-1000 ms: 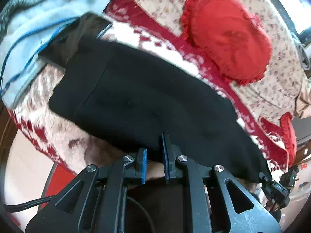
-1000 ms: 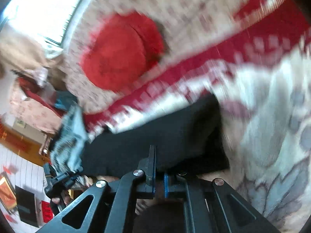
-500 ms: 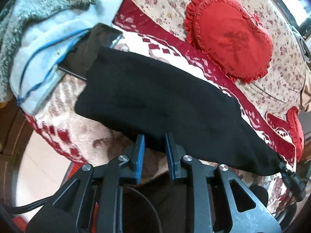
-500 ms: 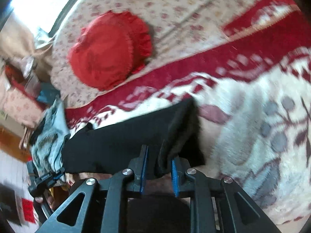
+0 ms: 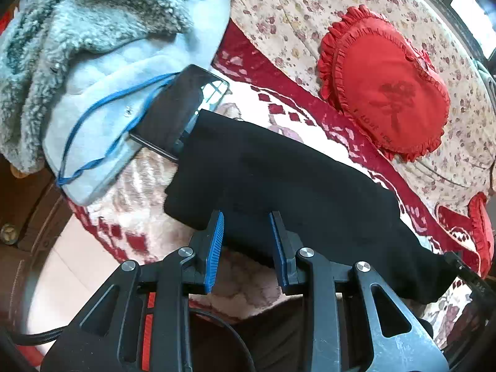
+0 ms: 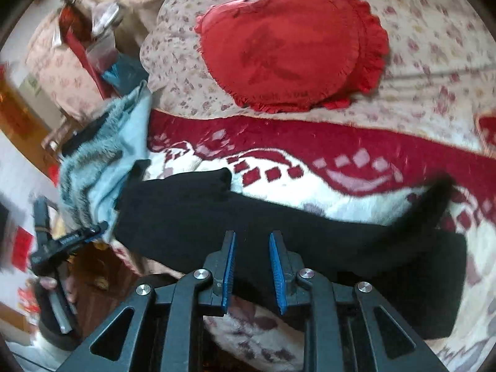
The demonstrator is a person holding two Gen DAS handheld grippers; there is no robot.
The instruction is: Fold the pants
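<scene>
The black fabric pants [image 5: 288,186] lie folded into a long band across the red-and-white patterned plush blanket [image 5: 145,217], running from far left to near right in the left wrist view. Their left end overlaps a dark smartphone [image 5: 183,108] that rests on a pale blue fleece-lined jacket [image 5: 102,71]. Beyond the pants sits a red heart-shaped frilled cushion [image 5: 387,93] on a floral bedspread [image 5: 294,15]. The left gripper [image 5: 246,226] hangs over the near edge of the pants, its jaws partly apart after just opening, pads clear of the cloth. The right gripper [image 6: 251,248] is likewise part-open above the pants, gripping nothing.
</scene>
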